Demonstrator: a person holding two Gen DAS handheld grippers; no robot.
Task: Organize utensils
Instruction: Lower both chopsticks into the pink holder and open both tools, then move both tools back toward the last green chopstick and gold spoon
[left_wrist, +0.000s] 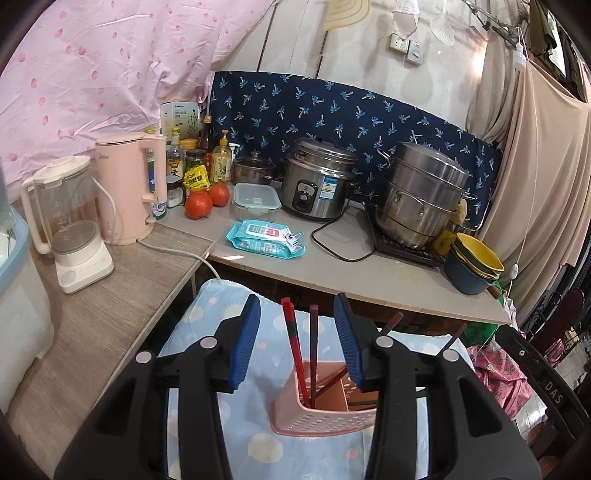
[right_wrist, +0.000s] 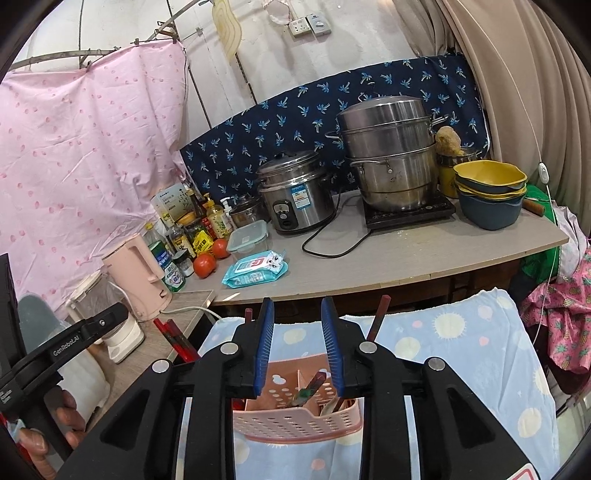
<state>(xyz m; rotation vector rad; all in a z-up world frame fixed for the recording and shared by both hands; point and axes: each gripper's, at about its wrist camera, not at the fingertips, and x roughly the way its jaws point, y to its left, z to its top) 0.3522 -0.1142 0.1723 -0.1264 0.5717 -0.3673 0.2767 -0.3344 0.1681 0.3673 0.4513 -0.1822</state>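
A pink perforated utensil holder (left_wrist: 325, 421) stands on a light blue cloth with sun prints (left_wrist: 207, 332). A red chopstick (left_wrist: 291, 332) and a dark one (left_wrist: 313, 332) stand upright in it, and more chopsticks (left_wrist: 391, 321) lean out to the right. My left gripper (left_wrist: 297, 306) is open, its blue pads on either side of the upright chopsticks without touching them. In the right wrist view my right gripper (right_wrist: 297, 306) is open above the holder (right_wrist: 295, 424), with a worn chopstick (right_wrist: 312, 384) lying in the holder below the gap. A hand (right_wrist: 55, 417) holds the left gripper.
Behind the cloth a grey counter (left_wrist: 369, 273) carries a rice cooker (left_wrist: 317, 181), a steel steamer pot (left_wrist: 421, 195), stacked yellow and blue bowls (left_wrist: 476, 262), a wet-wipe pack (left_wrist: 266, 240), tomatoes (left_wrist: 199, 205) and bottles. A pink kettle (left_wrist: 129, 184) and a blender (left_wrist: 70, 229) stand at the left.
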